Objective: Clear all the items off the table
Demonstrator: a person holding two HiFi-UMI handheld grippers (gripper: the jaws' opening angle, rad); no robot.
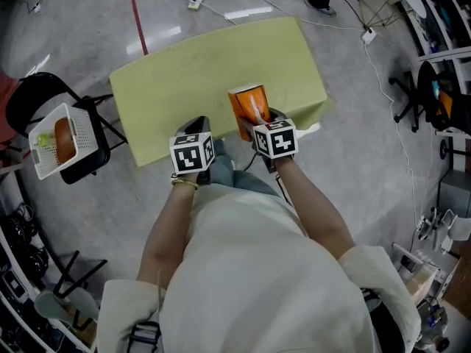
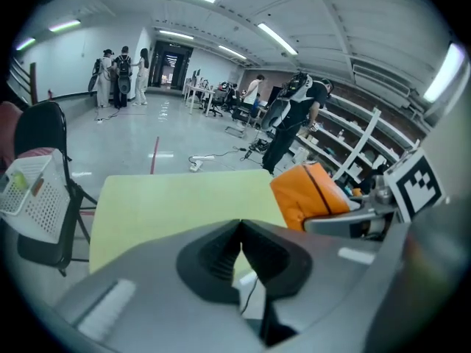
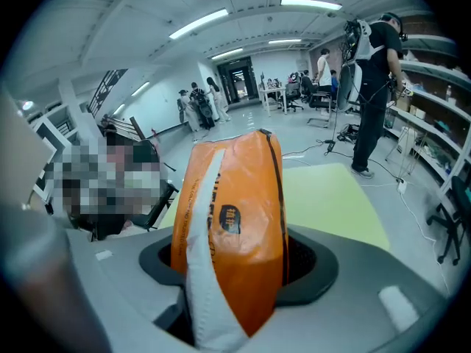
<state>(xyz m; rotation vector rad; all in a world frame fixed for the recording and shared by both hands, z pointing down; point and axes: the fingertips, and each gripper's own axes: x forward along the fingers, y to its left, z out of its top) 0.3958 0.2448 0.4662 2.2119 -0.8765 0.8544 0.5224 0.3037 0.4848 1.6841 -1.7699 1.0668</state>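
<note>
An orange snack bag (image 1: 249, 106) stands upright between the jaws of my right gripper (image 1: 259, 126), which is shut on it at the near edge of the yellow-green table (image 1: 184, 72). In the right gripper view the bag (image 3: 235, 197) fills the gap between the jaws, which stand wide around it. My left gripper (image 1: 197, 127) sits beside it at the table's near edge, shut and empty (image 2: 239, 230). In the left gripper view the bag (image 2: 313, 191) shows to the right, above the bare tabletop (image 2: 176, 197).
A white mesh basket (image 1: 43, 160) holding an orange bag and a yellowish item rests on a black chair (image 1: 85, 164) to the table's left. Cables and a power strip (image 1: 195, 2) lie on the floor beyond the table. Office chairs (image 1: 434, 94) stand at the right.
</note>
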